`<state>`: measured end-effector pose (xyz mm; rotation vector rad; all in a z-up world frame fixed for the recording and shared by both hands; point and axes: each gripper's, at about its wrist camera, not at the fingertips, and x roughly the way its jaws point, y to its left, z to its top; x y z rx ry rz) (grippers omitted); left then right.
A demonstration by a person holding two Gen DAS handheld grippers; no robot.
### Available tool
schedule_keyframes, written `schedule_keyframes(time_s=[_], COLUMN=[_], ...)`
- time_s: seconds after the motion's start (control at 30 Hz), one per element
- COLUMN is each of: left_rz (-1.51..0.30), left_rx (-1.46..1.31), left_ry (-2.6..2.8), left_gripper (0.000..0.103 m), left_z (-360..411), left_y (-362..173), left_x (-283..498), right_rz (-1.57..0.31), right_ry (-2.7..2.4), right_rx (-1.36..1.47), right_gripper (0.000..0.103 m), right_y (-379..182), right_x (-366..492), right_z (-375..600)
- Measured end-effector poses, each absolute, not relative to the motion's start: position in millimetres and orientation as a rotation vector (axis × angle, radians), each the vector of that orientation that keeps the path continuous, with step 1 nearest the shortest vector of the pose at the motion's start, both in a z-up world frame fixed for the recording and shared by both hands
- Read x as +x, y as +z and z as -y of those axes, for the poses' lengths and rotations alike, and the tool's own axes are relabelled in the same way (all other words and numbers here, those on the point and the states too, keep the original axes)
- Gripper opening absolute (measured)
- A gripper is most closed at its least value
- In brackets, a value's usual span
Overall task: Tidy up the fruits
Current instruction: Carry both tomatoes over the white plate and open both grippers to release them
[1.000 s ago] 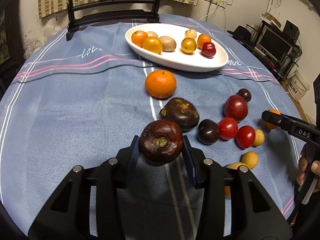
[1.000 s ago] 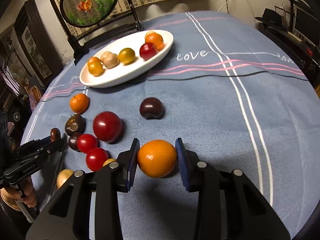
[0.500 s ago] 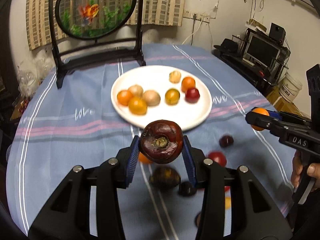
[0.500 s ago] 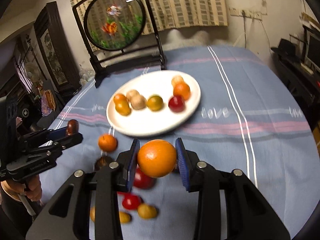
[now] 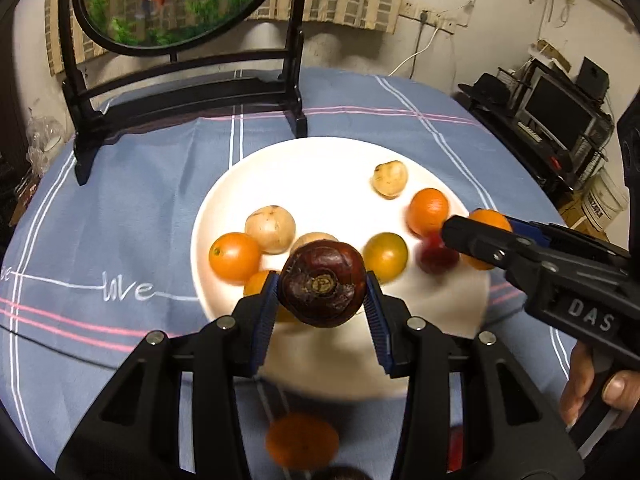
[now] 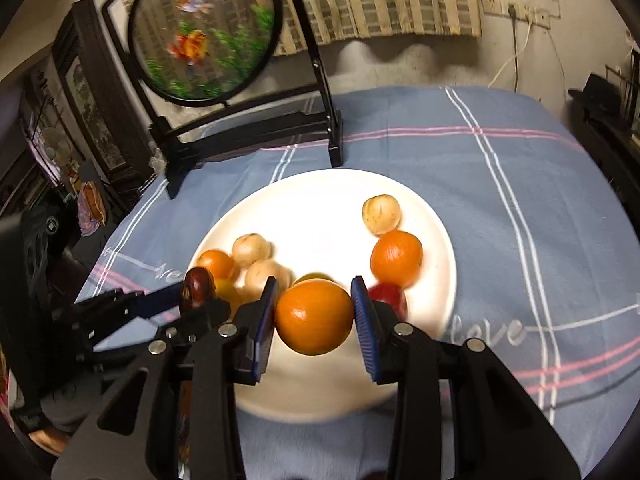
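One white plate (image 6: 436, 240) sits on the tablecloth, toward its far edge. On it lie three pale tan fruits (image 6: 381, 213), three orange ones (image 6: 396, 258), one yellow-green one (image 5: 385, 257) and one red one (image 5: 434, 256). Two grippers each carry one fruit: a dark brown one (image 5: 322, 283) and an orange (image 6: 314, 317).

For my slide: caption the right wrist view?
Right gripper carries an orange above the white plate of fruit.

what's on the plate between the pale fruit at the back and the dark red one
An orange fruit sits between them on the white plate, clearest in the right wrist view.
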<state>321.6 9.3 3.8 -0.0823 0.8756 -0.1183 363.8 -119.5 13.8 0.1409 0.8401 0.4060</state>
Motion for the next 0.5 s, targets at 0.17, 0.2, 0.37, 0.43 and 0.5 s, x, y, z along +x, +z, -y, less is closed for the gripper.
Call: schedule_keyframes(time_s=[0.17,0.2,0.37,0.43,0.5], left_rz=[-0.889,-0.89,-0.839,-0.818,-0.804], left_rx=[-0.091,-0.09,-0.092,-0.088,-0.084], left_ry=[-0.102,-0.098,-0.051,-0.048,-0.045], left_gripper=[0.043,0.043,0.066,0.07,0.075], left_z=[-9.6,-9.0,-10.8,-11.8,-13.4], left_y=[-4.7,-6.2,-2.4,3.6,9.1], left_x=[338.6,341.6,344.8,340.0,333.6], right_rz=[-0.872,-0.883,-0.9,-0.878,-0.844], right_ry=[0.405,0.409,0.367,0.373,0.367], right_rx=[0.169,0.178,0.209,0.253,0.268], right_gripper=[0.037,0.037,0.043,0.058,0.064], right_y=[0.5,-2.8,-9.5,-7.1,-0.3], right_x=[388.1,393.5,396.9,390.3,380.5], right_z=[113.0,111.4,115.7,123.3,129.9])
